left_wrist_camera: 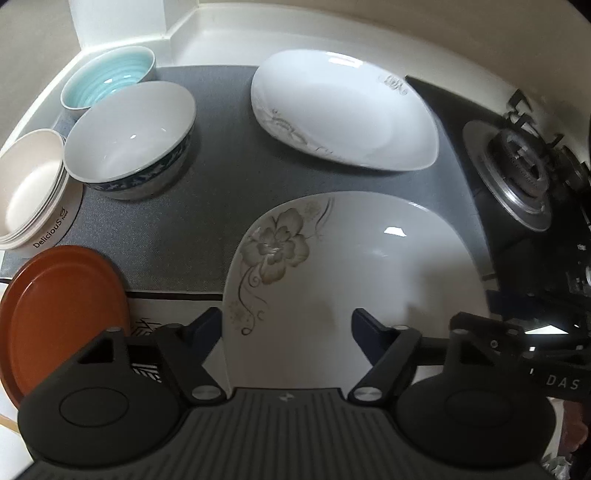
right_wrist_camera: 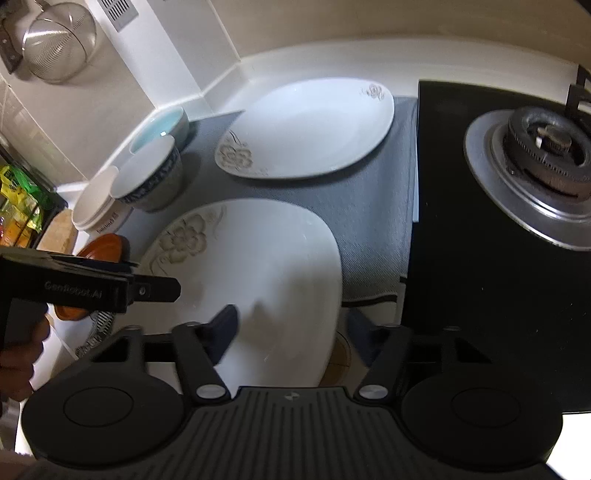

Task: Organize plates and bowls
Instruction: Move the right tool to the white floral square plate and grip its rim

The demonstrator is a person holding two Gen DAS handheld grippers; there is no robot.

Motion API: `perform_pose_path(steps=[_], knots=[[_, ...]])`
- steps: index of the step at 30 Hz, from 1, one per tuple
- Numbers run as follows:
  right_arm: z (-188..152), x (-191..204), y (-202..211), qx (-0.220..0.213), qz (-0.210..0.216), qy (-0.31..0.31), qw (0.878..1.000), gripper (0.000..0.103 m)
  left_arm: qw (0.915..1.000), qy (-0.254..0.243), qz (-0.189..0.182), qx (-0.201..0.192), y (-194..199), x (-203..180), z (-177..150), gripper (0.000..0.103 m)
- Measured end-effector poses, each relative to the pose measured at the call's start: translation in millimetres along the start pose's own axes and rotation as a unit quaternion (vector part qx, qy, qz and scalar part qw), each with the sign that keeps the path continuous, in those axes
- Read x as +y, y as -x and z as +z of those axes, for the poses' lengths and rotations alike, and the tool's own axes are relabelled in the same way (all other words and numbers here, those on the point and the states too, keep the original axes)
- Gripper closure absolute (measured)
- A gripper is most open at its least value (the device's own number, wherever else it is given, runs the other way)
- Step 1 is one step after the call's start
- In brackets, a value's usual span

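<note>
A near white flowered plate lies on the front edge of a grey mat. A far white flowered plate lies behind it. My left gripper is open, with its fingers on either side of the near plate's left front rim; it also shows in the right wrist view. My right gripper is open at the plate's right front rim. To the left stand a blue-patterned bowl, a teal bowl, stacked cream bowls and an orange plate.
A black gas stove with a burner lies to the right of the mat. A white wall and countertop ledge run behind. A metal strainer hangs at upper left. Packets sit on a shelf at far left.
</note>
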State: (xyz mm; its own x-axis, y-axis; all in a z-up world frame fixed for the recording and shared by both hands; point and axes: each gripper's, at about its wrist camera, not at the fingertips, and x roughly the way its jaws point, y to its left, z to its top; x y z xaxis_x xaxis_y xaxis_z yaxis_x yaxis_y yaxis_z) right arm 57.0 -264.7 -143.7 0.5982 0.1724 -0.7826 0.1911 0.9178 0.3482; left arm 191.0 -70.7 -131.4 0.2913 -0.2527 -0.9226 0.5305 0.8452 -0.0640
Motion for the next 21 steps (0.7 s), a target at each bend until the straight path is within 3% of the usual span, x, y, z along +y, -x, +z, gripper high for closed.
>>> perform_pose_path(steps=[5, 8, 14, 21], knots=[[-2, -10, -9, 0.015, 0.019, -0.013, 1.000, 0.048, 0.9999, -0.014, 0.005, 0.005, -6, 8, 2, 0.046], [-2, -15, -14, 0.021, 0.029, -0.033, 0.999, 0.048, 0.9999, -0.012, -0.007, 0.002, -9, 15, 1, 0.052], [-1, -17, -20, 0.027, 0.048, -0.051, 0.997, 0.048, 0.9993, -0.017, -0.030, 0.014, -17, 26, 0, 0.060], [1, -19, -22, 0.028, 0.052, -0.067, 0.996, 0.047, 0.9982, -0.026, -0.052, 0.018, -20, 31, 0, 0.060]])
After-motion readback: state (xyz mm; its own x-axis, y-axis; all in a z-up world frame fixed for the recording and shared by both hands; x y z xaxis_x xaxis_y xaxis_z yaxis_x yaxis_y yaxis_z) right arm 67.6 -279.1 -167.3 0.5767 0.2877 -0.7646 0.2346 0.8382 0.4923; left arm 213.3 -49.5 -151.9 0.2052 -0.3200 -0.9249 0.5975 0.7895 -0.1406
